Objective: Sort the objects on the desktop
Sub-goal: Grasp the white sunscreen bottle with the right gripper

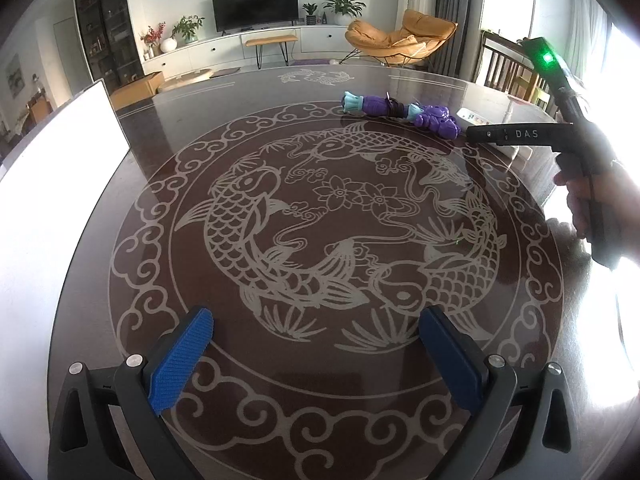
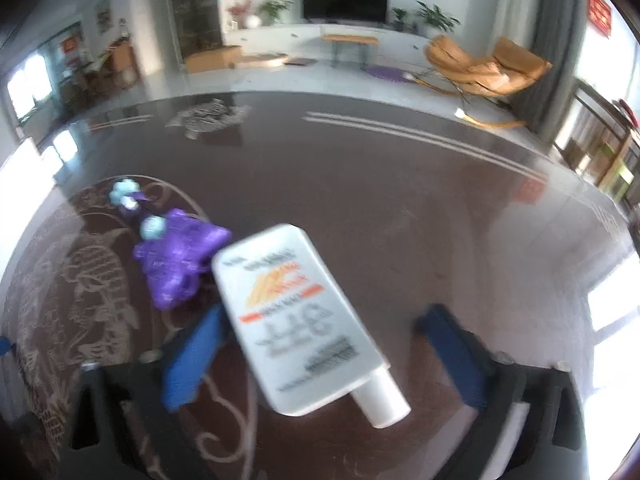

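Table (image 2: 400, 200) first: I see 1 white bottle (image 2: 304, 320) lying between my right gripper (image 2: 320, 332) pads, long axis running away leftward, cap toward me; jaws wide, right pad clear. 1 purple toy (image 2: 180, 264) just beyond. Left gripper (image 1: 316, 328) wide, empty, farther off.

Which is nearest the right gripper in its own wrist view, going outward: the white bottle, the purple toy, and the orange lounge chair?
1. White bottle: lying between the right gripper's fingers.
2. Purple toy: on the table, just beyond the left finger.
3. Orange lounge chair: across the room, upper right.
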